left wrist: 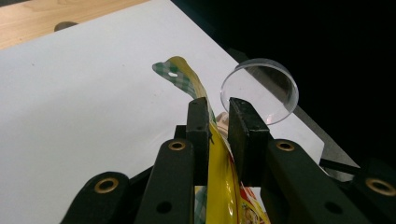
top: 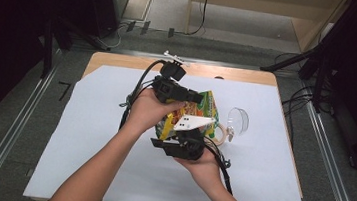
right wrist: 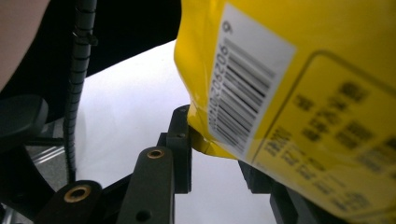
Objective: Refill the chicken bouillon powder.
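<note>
Right gripper (top: 185, 142): nearest the person, held palm-up at the near edge of the yellow snack bag (top: 192, 116). In the right gripper view its jaws sit either side of the bag's lower corner by the barcode (right wrist: 238, 105); the corner lies between them and they appear to pinch it, though the far jaw is mostly hidden behind the film.

Yellow snack bag: lifted off the white sheet (top: 87, 136), between the two grippers, about mid-table and slightly right of centre.

Left gripper (top: 187, 95): just beyond, coming in from the left over the bag's far end. In the left gripper view its jaws are drawn close and clamp the bag's top seam (left wrist: 219, 158); the green-checked tip with its hang hole (left wrist: 173, 74) curls free above them.

Handling: looks like a light, thin, glossy film pouch, soft and crinkly, so likely slippery between hard pads. It buckles wherever it is unsupported. Its contents may crush if the body is squeezed.

Where to hold: the flat sealed seams at top and bottom are the best purchase; the puffed middle would slide or deform. Opposed grips on both ends suit pulling the seal apart.

Clear round dish (top: 238, 121): tipped on edge on the sheet, right of the bag and apart from it.

Beige ring (top: 221, 133): beside the bag's right edge; what it is I cannot tell.

Table (top: 229, 73): bare wood strip at the far edge.
</note>
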Tool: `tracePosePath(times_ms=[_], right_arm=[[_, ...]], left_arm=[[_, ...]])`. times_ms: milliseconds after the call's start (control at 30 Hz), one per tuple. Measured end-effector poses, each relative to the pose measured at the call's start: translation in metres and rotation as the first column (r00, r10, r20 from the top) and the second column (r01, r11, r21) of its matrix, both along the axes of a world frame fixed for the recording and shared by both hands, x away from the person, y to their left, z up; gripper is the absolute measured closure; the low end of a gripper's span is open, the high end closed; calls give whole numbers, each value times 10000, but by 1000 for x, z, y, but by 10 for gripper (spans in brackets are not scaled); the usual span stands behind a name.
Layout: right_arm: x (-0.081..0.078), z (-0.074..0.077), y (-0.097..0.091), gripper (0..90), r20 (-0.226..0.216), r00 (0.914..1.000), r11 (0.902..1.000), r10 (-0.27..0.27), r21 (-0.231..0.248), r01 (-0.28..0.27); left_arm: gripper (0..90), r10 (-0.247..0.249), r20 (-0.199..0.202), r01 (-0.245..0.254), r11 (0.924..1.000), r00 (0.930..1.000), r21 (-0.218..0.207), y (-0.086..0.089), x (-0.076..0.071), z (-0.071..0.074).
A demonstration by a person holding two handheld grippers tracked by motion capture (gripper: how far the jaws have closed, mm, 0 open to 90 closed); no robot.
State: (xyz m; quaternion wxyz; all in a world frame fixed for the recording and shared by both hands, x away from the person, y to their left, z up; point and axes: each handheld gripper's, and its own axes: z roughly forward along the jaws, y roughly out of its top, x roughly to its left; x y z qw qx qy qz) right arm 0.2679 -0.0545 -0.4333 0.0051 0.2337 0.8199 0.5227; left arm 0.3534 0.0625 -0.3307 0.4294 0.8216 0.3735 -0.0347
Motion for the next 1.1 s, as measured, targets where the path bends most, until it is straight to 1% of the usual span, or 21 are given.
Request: tracePosePath(times_ms=[67,133,200,467,667,833,1100], right_arm=[[1,-2,0,699,18,10000,10000,-12,-50,12],[1,-3,0,699,31,10000,10000,-2,-90,2],[1,-4,1,699,105,9999,9999,-6,-118,7],[3,-3,-2,699,31,10000,10000,-66,-32,66],[5,-5,-4,698,62,9999,9999,-108,-105,109],[6,-4,-6,696,-3,9998,9998,-193,-55,193],[8,-3,-7,693,-7,9996,9996,-272,-97,272]], left_arm=[[790,-10,155,9,10000,9999,57,-1,-2,-1],[790,1,202,-3,10000,9998,95,-1,-3,-2],[791,12,174,-13,10000,9998,60,0,-3,-2],[791,-29,138,27,9999,9999,104,-4,1,-1],[790,-38,232,37,10000,9997,68,-6,2,-2],[790,-89,117,87,9998,9999,168,-9,6,-2],[790,-83,92,81,9998,9999,185,-10,8,-2]])
